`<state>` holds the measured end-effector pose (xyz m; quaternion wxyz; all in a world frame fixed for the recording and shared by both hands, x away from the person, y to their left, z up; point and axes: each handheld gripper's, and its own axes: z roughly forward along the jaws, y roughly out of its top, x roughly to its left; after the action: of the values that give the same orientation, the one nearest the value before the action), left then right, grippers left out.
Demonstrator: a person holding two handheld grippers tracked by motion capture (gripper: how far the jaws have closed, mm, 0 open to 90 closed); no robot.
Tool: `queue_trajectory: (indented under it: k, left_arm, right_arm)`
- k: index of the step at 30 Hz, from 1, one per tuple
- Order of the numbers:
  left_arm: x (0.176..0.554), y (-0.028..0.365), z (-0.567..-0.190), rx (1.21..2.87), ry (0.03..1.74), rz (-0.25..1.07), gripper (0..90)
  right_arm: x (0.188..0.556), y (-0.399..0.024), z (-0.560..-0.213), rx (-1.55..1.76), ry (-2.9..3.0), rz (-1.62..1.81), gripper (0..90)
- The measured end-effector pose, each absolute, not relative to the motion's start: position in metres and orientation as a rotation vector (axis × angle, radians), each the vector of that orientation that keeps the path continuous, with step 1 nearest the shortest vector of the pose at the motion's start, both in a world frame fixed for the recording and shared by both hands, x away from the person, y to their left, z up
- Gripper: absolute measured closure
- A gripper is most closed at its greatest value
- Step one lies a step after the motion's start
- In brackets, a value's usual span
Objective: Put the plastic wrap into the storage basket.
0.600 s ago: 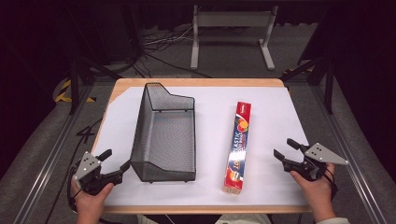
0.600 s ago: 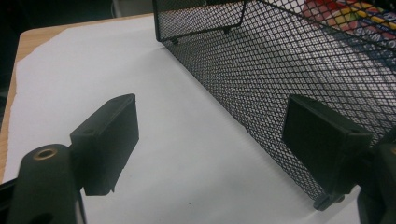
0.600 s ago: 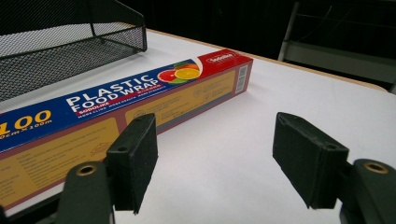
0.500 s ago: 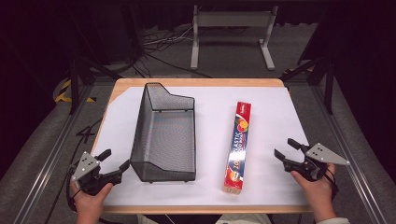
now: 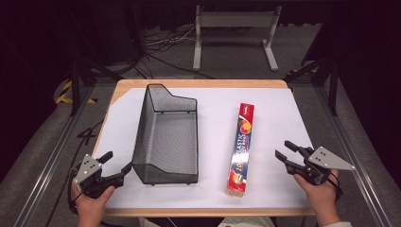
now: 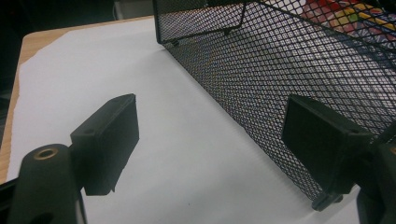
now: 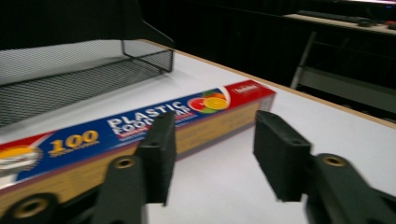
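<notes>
1. The left gripper [image 5: 112,166] is hovering at the table's [image 5: 279,198] near left corner, just over the white sheet's [image 5: 213,106] left edge. Its jaws are standing apart with nothing between them, and in the left gripper view [image 6: 210,140] they are pointing along the outer wall of the mesh basket [image 6: 299,84].
2. The mesh basket [image 5: 166,137] is sitting on the left half of the sheet, its long side running from the near edge toward the far edge, its taller end at the far side. Its near left corner is lying just beside the left gripper.
3. The plastic wrap box [image 5: 240,147] is lying flat on the right half, parallel to the basket and well apart from it, its near end close to the table's near edge.
4. The right gripper [image 5: 285,152] is hovering near the right edge, jaws apart and empty, pointing toward the box. In the right gripper view [image 7: 212,154] the box [image 7: 140,126] is lying just beyond the left jaw.
</notes>
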<state>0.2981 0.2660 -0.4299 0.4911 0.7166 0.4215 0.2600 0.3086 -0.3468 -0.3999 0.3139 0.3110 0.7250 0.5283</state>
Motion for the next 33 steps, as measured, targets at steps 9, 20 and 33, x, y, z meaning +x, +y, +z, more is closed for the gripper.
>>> queue_trajectory:
  k: [9,20,33]
  left_arm:
    - [0.296,0.265,-0.428,1.74,1.013,0.634,19.9]
    - [0.296,0.264,-0.43,1.755,1.019,0.629,20.0]
    - [0.297,0.263,-0.43,1.764,1.019,0.633,20.0]
  right_arm:
    - [0.299,-0.331,-0.385,0.742,2.061,1.439,90.0]
    - [0.294,-0.306,-0.371,0.656,2.168,1.482,90.0]
    - [0.301,-0.266,-0.359,0.572,2.277,1.541,90.0]
